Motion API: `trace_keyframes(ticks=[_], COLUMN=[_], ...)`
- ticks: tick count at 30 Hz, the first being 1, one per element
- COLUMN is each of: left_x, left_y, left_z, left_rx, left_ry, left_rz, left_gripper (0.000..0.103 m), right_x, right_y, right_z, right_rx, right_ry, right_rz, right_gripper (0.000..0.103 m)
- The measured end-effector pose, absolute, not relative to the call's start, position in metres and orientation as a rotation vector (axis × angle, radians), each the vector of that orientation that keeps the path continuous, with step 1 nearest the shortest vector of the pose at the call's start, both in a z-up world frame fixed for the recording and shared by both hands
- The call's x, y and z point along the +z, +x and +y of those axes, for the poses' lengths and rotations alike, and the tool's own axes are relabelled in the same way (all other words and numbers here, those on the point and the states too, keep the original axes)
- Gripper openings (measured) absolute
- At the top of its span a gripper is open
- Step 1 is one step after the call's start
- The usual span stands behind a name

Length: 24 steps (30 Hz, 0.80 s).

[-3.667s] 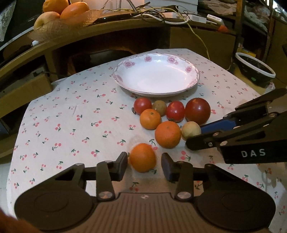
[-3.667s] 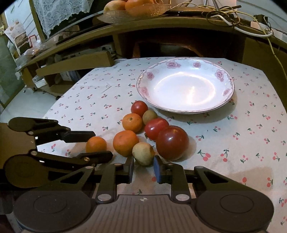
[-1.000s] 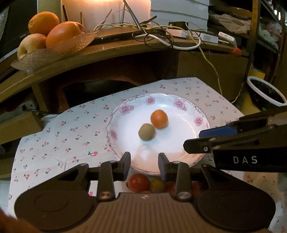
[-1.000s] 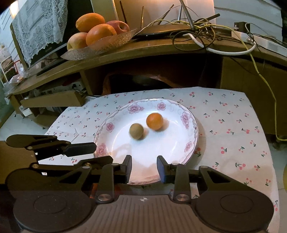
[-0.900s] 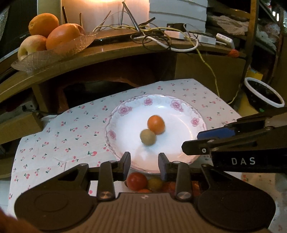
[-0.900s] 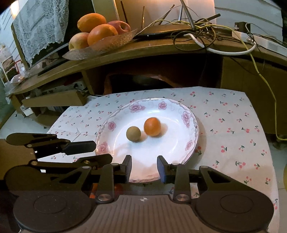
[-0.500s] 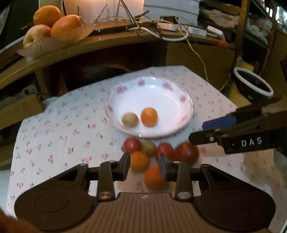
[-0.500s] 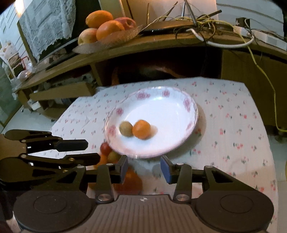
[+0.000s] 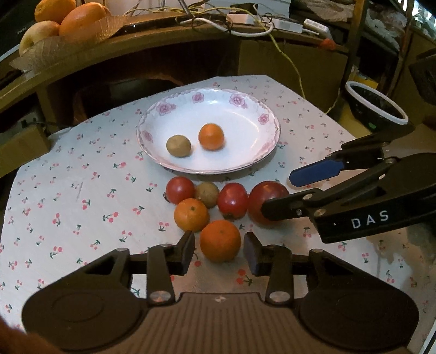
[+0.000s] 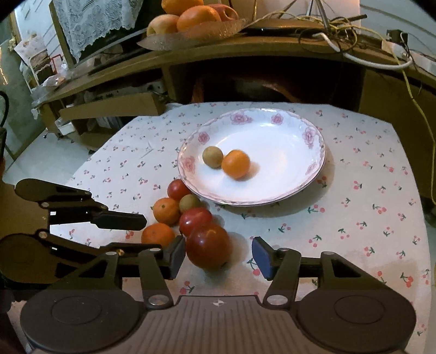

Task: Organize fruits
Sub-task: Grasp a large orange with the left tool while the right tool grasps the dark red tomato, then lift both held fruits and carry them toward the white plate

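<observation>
A white flowered plate (image 9: 253, 109) (image 10: 294, 188) holds a small orange (image 9: 211, 136) (image 10: 235, 164) and a brown-green fruit (image 9: 178, 146) (image 10: 212, 156). In front of it lie several fruits. My left gripper (image 9: 218, 253) is open around a large orange (image 9: 220, 240) (image 10: 157, 234). My right gripper (image 10: 218, 257) is open around a big red tomato (image 10: 208, 245) (image 9: 265, 200). Beside them lie a second orange (image 9: 191, 214), two smaller tomatoes (image 9: 232, 200) (image 9: 179, 189) and a brown fruit (image 9: 207, 194).
The table has a cherry-print cloth (image 9: 81, 207). A wooden shelf behind carries a glass dish of oranges and apples (image 10: 190, 19) and cables (image 9: 218, 21). A black bowl with a white rim (image 9: 376, 106) stands off the table's right.
Both grippers pulled back from over the plate and came down to the fruit group. The left now straddles the large orange, the right the big tomato. The two fruits on the plate rolled slightly.
</observation>
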<state>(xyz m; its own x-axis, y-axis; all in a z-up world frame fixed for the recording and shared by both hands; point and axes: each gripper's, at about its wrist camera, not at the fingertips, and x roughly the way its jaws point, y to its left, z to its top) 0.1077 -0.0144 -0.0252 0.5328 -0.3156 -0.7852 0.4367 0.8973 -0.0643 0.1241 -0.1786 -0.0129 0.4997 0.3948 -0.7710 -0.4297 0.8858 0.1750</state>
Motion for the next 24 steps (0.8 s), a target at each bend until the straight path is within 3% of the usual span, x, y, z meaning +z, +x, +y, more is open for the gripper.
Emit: trace_keyframes(ticks=[9, 11, 13, 14, 24], left_x=[-0.036, -0.036, -0.036, -0.036, -0.027], left_y=[0.109, 0.109, 0.11, 0.11, 0.095], left_z=[-0.02, -0.019, -0.018, -0.018, -0.016], left_rx=[-0.457, -0.454, -0.449, -0.449, -0.483], left_ry=[0.159, 0.148, 0.143, 0.144, 0.182], left_rz=[0.915, 0.914, 0.912, 0.909, 0.89], left_gripper=[0.046, 0.046, 0.045, 0.043, 0.039], right_x=[-0.026, -0.028, -0.027, -0.026, -0.017], right_y=[0.129, 0.129, 0.129, 0.129, 0.118], right_z=[-0.17, -0.169, -0.17, -0.17, -0.172], right_rx=[0.509, 0.507, 0.515, 0.519, 0.505], right_ry=[-0.048, -0.053, -0.049, -0.037, -0.106], right_rz=[0.962, 0.965, 0.967, 0.972, 0.982], right_gripper=[0.058, 0.055, 0.042, 0.041, 0.04])
